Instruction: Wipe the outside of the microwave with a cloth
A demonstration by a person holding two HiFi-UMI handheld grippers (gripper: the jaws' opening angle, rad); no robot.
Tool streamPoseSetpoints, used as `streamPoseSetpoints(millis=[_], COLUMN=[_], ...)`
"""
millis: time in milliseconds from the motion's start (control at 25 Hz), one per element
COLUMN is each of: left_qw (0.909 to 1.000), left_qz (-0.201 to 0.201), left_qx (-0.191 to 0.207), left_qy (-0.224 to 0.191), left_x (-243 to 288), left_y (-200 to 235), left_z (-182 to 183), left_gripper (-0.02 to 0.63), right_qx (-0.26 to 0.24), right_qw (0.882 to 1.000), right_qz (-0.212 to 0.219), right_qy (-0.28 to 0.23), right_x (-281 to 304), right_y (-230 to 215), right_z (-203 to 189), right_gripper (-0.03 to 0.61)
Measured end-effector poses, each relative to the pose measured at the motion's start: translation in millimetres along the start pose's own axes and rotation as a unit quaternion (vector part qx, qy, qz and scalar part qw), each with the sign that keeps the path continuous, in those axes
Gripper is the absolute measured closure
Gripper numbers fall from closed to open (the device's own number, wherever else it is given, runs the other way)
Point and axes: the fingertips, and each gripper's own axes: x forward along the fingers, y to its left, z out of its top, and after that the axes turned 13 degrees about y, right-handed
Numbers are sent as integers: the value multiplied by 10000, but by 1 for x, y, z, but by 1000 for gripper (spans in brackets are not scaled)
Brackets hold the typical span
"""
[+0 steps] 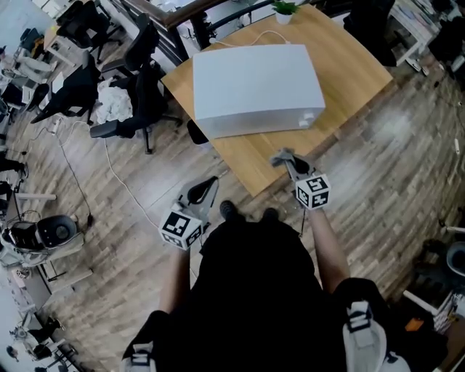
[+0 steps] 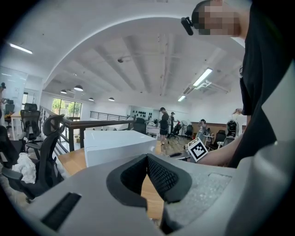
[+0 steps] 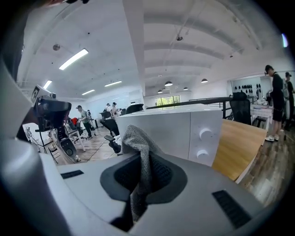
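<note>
A white microwave (image 1: pixel 254 87) stands on the wooden table (image 1: pixel 356 65), its two knobs at the near right corner. In the right gripper view its front (image 3: pixel 166 131) and knobs fill the middle distance. My right gripper (image 1: pixel 289 164) is shut on a grey cloth (image 3: pixel 140 159), which sticks up between the jaws; the gripper hovers over the table's near edge, a little short of the microwave. My left gripper (image 1: pixel 204 190) is shut and empty, held off the table's corner, left of the microwave (image 2: pixel 117 145).
Black office chairs (image 1: pixel 138 94) and a heap of white cloth (image 1: pixel 112 102) stand left of the table. A small potted plant (image 1: pixel 285 10) sits at the table's far edge. Cables run across the wooden floor (image 1: pixel 94 167). People stand far off in the room (image 2: pixel 163 124).
</note>
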Motion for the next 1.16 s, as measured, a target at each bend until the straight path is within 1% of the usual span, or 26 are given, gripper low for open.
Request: streamPoseSetpoints(millis=[120,360,560,920,1160], left_qw=[10000,10000,10000,9998,9997], left_qz=[-4,-49,-68,-168,-224], left_qx=[0,-5,15,16,104], left_qy=[4,39,42,101,65], left_x=[9,29,42,61,70], left_y=[-19,-55,-78,-108,-122], left_z=[1,2,-3,-5,8], left_gripper=[612,612,612,612,612], right_qx=[-130,-170,-334,-462,-493], right_qw=[9999,9997,9994,9989,9988], right_qz=[41,53,46,70,50], right_qy=[-62,-155,-72,-26,-56], right_x=[-17,-48,-63,-83,-99], right_y=[-5,-23,-32,-41,-53], right_z=[-2,-10,-28,-43,-42], right_gripper=[563,563,563,563,563])
